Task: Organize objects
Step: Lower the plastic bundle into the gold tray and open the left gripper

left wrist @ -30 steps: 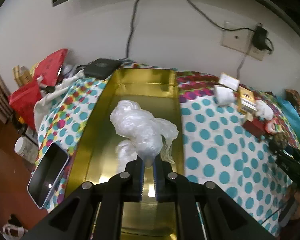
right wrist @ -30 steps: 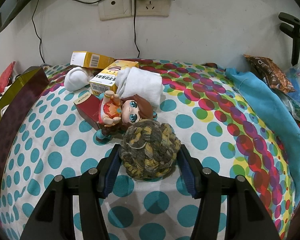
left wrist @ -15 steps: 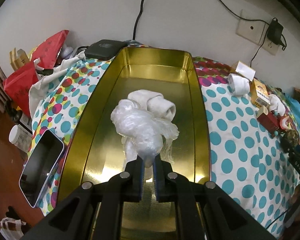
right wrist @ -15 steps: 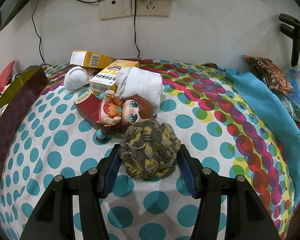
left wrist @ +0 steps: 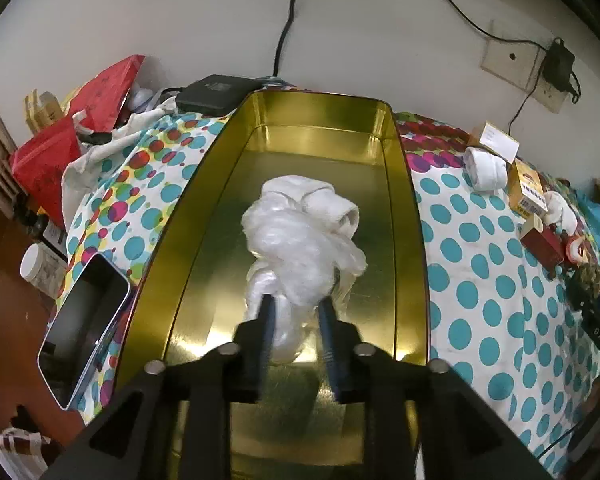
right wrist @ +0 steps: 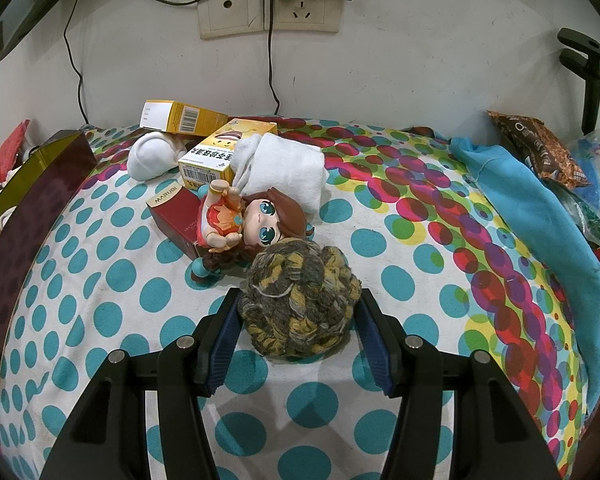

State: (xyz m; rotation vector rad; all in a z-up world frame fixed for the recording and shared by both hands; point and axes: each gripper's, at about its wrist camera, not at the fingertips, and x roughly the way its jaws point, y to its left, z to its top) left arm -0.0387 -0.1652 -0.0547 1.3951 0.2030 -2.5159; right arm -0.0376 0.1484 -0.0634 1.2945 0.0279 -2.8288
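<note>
- The left gripper [left wrist: 296, 316] has just been opening its jaws, now apart around the plastic bag [left wrist: 300, 256], releasing it inside the gold tin [left wrist: 410, 216].
- The right gripper [right wrist: 296, 320], beside the tin, clamps the yarn ball [right wrist: 300, 300], likely next in.

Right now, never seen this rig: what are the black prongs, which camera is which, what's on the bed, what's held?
No robot: a person carries a two-finger gripper in each hand, each with a fisheye camera looking along its fingers. In the left view, the left gripper has just been opening; the crumpled plastic bag lies between its fingers inside the gold tin, by a rolled white sock. In the right view, the right gripper is closed on a yarn ball on the dotted cloth, near a doll and boxes.
</note>
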